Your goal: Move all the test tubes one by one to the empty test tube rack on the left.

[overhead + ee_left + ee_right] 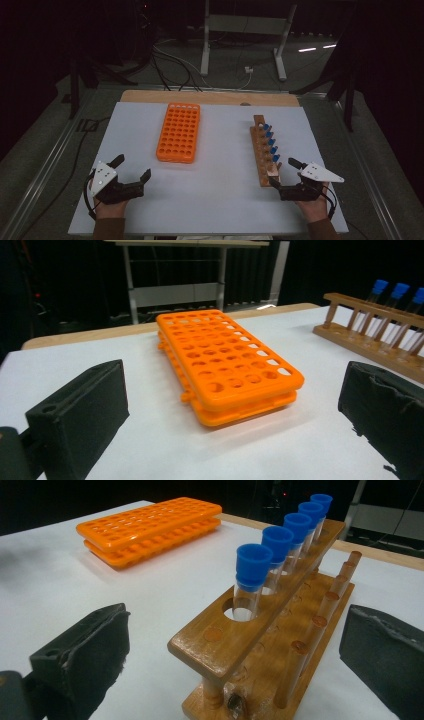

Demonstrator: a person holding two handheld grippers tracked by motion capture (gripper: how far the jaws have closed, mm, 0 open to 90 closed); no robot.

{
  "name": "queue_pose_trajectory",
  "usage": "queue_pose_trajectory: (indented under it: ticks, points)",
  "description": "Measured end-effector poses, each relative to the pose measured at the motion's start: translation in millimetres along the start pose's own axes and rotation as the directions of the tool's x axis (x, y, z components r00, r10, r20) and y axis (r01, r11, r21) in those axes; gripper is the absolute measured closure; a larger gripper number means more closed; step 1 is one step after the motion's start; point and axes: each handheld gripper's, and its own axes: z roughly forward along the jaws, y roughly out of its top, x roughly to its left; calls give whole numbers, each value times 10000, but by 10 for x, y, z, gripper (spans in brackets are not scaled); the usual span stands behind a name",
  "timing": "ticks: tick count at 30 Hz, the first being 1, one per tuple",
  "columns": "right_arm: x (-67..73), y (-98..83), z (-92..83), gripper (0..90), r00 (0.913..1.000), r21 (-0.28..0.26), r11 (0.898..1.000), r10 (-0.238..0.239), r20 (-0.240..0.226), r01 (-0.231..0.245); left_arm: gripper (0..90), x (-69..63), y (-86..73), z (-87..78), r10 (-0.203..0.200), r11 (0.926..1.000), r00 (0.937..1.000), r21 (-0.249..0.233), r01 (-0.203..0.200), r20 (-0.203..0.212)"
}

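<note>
Meanwhile both grippers rest low on the white desk [215, 200], fingers spread and holding nothing — the right gripper [283, 174] flanks the wooden tube rack [263, 150], the left gripper [131, 168] faces the orange rack [178, 132].

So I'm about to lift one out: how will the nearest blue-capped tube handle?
The nearest tube looks clear, smooth and thin-walled, so probably slippery and fragile. It's round, so it would likely roll if laid down. It stands upright in the wooden rack, so lift straight up.

1. Wooden test tube rack [263, 150], flat on the white table's right side, long axis running away from the person.
2. Five clear blue-capped tubes [252, 575] upright in its holes; nearest-end hole empty.
3. Orange plastic rack [178, 132], flat, centre-left, well apart, holes empty.
</note>
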Motion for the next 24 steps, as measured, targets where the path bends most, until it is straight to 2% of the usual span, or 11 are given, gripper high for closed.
queue_pose_trajectory:
  ticks: [3,7,10,14,17,20,21,23,24]
  points:
    - [5,15,-19,0,10000,9,10000,58,20,-58,7,9,24,-24,-40,9999,9998,161,43,-195]
    - [25,61,-58,0,9994,90,9998,-202,293,200,7,18,24,-20,-72,9996,9998,259,77,-195]
    - [12,111,-86,0,9995,14,10000,-33,304,32,7,5,4,22,9,9985,9997,552,3,-227]
    - [-41,222,-100,1,9994,13,9998,176,309,-177,7,-12,-3,40,-81,9984,9997,566,94,-229]
    - [-66,287,-80,58,9990,193,9993,311,336,-318,7,-10,-8,52,-124,9980,9997,621,138,-216]
    - [-73,329,-28,109,9992,530,9979,357,174,-366,6,-1,-24,72,-201,9969,9997,762,213,-169]
    - [-73,341,-14,161,9992,559,9977,380,142,-388,7,-1,-24,72,-201,9969,9997,762,213,-169]
    - [-78,355,1,185,9990,608,9971,449,56,-452,6,-6,-30,82,-166,9963,9998,838,177,-137]
    - [-84,378,35,304,9989,757,9960,471,-23,-467,6,-15,-27,86,-74,9959,9999,898,82,-101]
